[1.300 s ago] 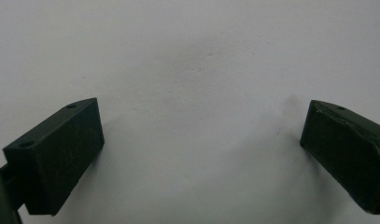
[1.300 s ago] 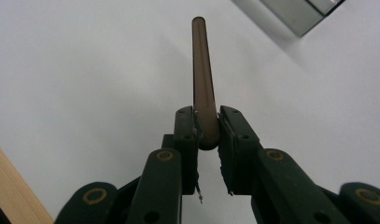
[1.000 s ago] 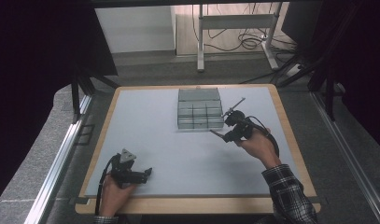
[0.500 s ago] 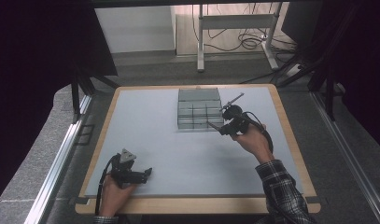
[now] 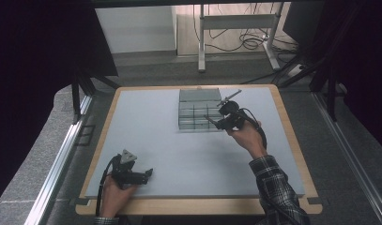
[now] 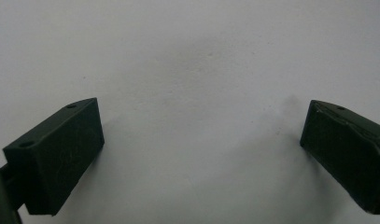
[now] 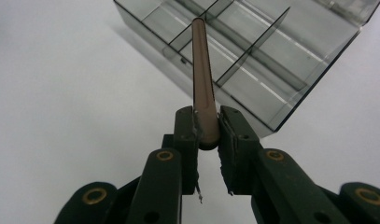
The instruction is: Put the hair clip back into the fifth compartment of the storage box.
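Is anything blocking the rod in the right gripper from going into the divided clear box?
Nothing visible does. The right gripper holds the brown rod with its tip already over the clear divided box. The compartments look open on top and empty; only the thin dividers could catch it.

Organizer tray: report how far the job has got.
Done: the right gripper has clamped a brown stick. In hand: it holds the stick above the tray, whose compartments look empty. Left: lowering it into a compartment and letting go. The left gripper rests open, apart.

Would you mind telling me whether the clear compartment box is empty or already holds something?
Empty: the clear compartment box shows only bare dividers, while the right gripper holds the brown stick above it.
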Tool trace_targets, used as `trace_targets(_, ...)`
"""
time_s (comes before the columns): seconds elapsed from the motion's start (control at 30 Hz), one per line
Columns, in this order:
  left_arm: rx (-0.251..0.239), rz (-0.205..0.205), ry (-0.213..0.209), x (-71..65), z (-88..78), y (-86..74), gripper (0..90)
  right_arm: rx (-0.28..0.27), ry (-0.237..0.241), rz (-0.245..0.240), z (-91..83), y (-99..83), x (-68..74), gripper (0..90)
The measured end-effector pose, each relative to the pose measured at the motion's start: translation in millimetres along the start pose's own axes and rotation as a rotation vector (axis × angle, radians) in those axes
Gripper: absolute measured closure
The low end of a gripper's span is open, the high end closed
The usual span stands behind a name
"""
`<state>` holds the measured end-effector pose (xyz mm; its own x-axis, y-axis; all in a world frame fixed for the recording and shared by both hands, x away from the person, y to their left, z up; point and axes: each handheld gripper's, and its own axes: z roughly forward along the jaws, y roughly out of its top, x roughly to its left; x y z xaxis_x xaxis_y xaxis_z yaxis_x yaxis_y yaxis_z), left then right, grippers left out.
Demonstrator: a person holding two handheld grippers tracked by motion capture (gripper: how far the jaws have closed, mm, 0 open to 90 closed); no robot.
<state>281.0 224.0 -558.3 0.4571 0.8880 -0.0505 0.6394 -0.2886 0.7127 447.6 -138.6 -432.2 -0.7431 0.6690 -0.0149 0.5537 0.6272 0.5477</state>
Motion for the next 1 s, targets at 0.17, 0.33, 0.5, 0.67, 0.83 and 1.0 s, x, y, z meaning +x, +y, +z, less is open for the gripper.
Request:
trace_targets(0.17,0.0,0.0,0.0,0.0,0.0,0.0,0.0,-0.03,-0.007,0.003,6.7,5.7,-2.5,76.3)
trace_targets(0.33,0.0,0.0,0.0,0.0,0.0,0.0,0.0,-0.044,-0.01,0.011,14.1,9.4,-2.1,76.3)
trace_targets(0.5,0.0,0.0,0.0,0.0,0.0,0.0,0.0,-0.054,-0.01,0.015,22.8,13.6,-1.6,76.3)
trace_targets(0.67,0.001,0.001,0.001,0.1,-0.1,0.0,0.0,-0.063,-0.011,0.014,30.7,18.9,-2.5,76.3)
trace_targets(0.83,0.001,0.0,0.001,0.1,-0.1,0.0,0.0,-0.07,-0.011,0.016,39.3,23.7,-3.0,76.3)
trace_targets(1.0,0.001,0.001,0.001,0.1,-0.1,0.0,0.0,-0.065,-0.015,0.02,49.0,27.1,-3.9,76.3)
